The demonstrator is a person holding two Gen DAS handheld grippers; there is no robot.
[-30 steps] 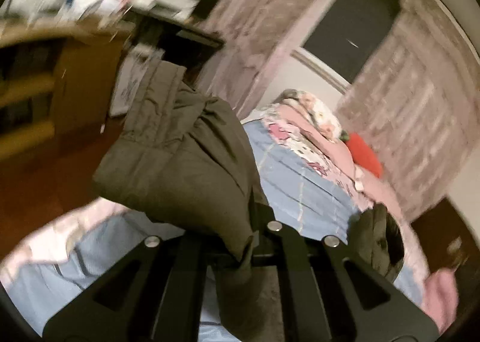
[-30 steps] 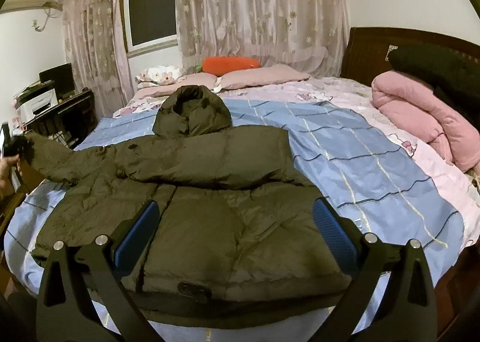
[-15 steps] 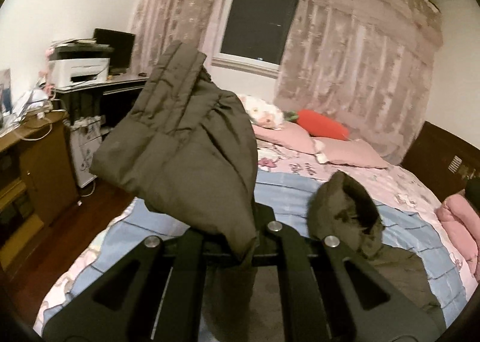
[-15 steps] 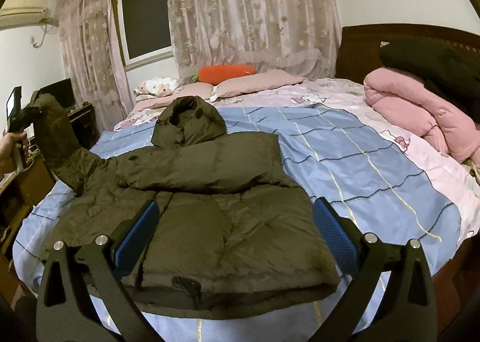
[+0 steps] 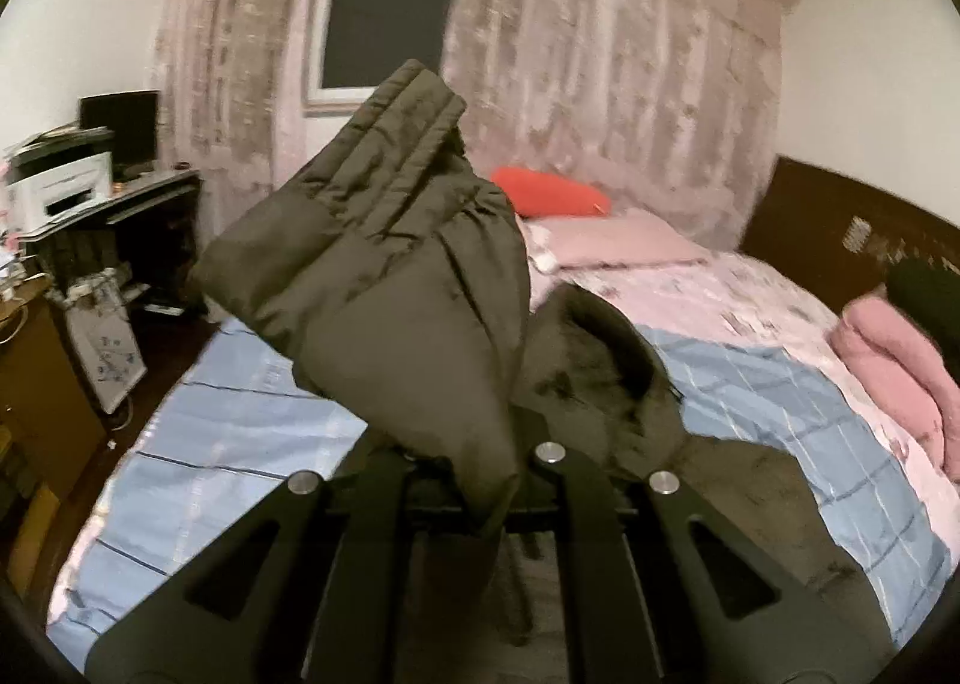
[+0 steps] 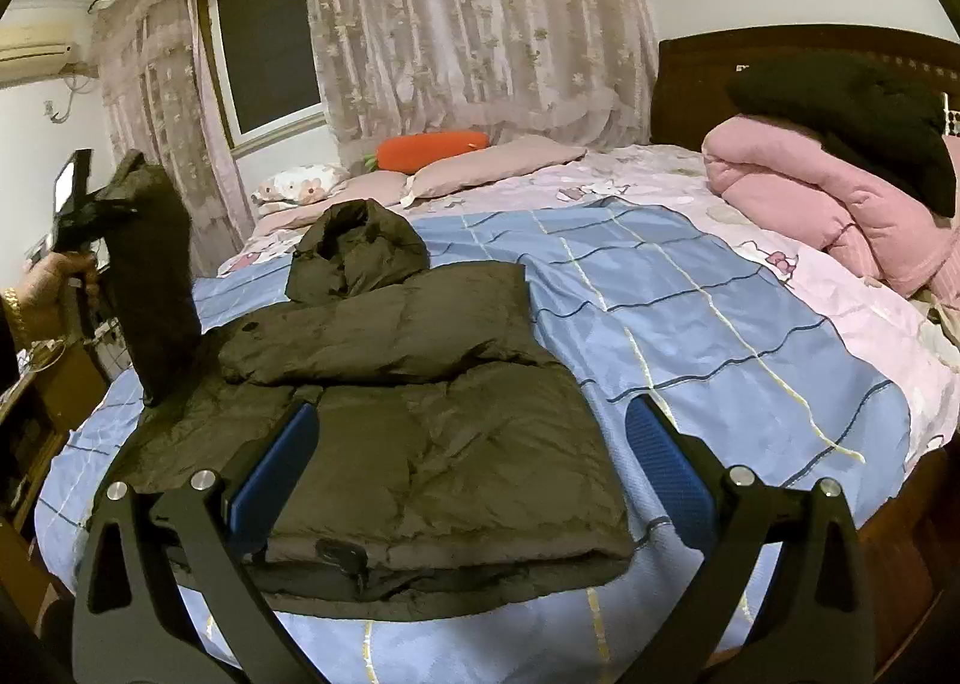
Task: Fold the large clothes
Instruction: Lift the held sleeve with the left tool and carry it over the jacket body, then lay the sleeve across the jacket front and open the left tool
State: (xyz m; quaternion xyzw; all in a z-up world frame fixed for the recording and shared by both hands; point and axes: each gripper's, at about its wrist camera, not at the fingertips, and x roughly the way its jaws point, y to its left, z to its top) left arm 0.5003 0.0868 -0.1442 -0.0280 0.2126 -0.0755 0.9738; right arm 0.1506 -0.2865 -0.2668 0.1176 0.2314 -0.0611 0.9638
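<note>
Clamping the olive jacket's sleeve [image 5: 384, 288], our left gripper [image 5: 480, 480] lifts it above the bed's [image 6: 690, 312] left edge, while our right gripper [image 6: 468, 468] hangs with jaws spread and empty over the near edge. The jacket [image 6: 420, 432] lies partly folded on the blue sheet, hood [image 6: 354, 246] toward the pillows [image 6: 492, 162].

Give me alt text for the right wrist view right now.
A dark olive puffer jacket lies on a blue checked bedspread, one sleeve already folded across its chest. At the left edge, the left tongs hold the other sleeve raised above the bed. The right tongs hover open over the jacket's hem.
</note>
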